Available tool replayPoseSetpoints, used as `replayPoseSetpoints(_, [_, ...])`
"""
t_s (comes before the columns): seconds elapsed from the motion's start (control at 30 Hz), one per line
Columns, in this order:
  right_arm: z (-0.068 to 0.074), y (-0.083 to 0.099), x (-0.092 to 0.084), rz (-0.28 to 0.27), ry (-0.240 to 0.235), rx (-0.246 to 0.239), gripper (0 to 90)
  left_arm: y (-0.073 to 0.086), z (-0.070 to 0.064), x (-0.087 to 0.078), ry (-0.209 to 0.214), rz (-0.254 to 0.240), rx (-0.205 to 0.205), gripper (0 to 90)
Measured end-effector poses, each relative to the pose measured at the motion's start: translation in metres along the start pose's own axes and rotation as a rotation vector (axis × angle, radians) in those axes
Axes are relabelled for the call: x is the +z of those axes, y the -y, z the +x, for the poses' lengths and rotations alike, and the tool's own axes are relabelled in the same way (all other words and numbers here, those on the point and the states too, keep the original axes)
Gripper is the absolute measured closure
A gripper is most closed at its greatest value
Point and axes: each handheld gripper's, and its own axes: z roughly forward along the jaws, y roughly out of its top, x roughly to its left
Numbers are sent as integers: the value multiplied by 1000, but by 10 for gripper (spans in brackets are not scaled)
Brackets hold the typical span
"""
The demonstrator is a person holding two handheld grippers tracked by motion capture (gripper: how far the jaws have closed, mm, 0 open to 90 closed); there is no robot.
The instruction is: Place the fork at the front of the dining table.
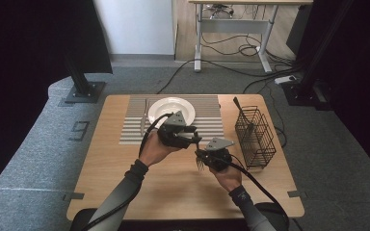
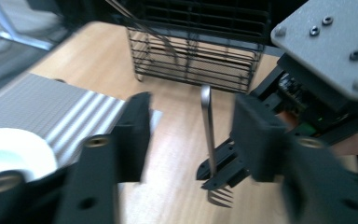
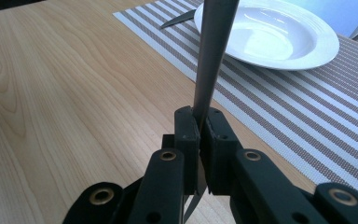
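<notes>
From the high view, a light wood-grain counter [image 1: 125, 183] stands on grey carpet, with black stands and loose cables around it and a white-legged desk at twelve o'clock. A grey striped placemat [image 1: 207, 120] lies toward the counter's far edge, carrying a round white plate [image 1: 166, 107] and a knife [image 1: 144, 118] just beside the plate at nine o'clock. A black wire basket [image 1: 255, 137] stands at three o'clock with a dark utensil leaning in it. The left gripper [image 1: 196, 139] and right gripper [image 1: 201, 158] meet near the counter's middle, the right one holding a fork [image 1: 200, 164].

In the left gripper view, the blurred black jaws stand wide apart, and the metal fork [image 2: 209, 140] stands upright between them, touching neither, tines down. The right gripper [image 2: 221, 170] clamps it low on the handle, its grey plate at two o'clock; the basket [image 2: 196, 56] is at twelve.

In the right gripper view, the right gripper [image 3: 199, 135] is closed tight on the smooth, flat fork handle [image 3: 212, 56], which rises toward twelve o'clock. The glossy plate [image 3: 303, 46] sits on the woven placemat [image 3: 307, 121] at one o'clock, the knife's tip [image 3: 177, 19] beside it.
</notes>
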Motion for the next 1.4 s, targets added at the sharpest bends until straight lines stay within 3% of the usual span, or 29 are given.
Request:
replayPoseSetpoints(0.2, [-7, -1, 0, 17, 4, 23, 845, 19, -8, -9, -67, -13, -26, 152])
replayPoseSetpoints(0.33, [-12, -1, 0, 25, 11, 35, 845, 44, -17, -14, -87, -17, -77, 105])
replayPoseSetpoints(0.47, [-22, -4, 0, 35, 15, 60, 845, 68, -24, -15, -133, 16, -90, 0])
replayPoseSetpoints(0.73, [-42, -16, 8, 81, 43, 85, 845, 115, -40, -18, -167, 13, -130, 0])
replayPoseSetpoints(0.9, [-49, -23, 13, 88, 53, 88, 844, 140, -47, -17, -192, 57, -128, 0])
replayPoseSetpoints(1.17, [-71, -34, 28, 120, 93, 124, 844, 166, -56, -20, -195, 112, -138, 0])
replayPoseSetpoints(1.4, [-90, -43, 43, 158, 142, 149, 844, 176, -57, -14, -175, 156, -140, 0])
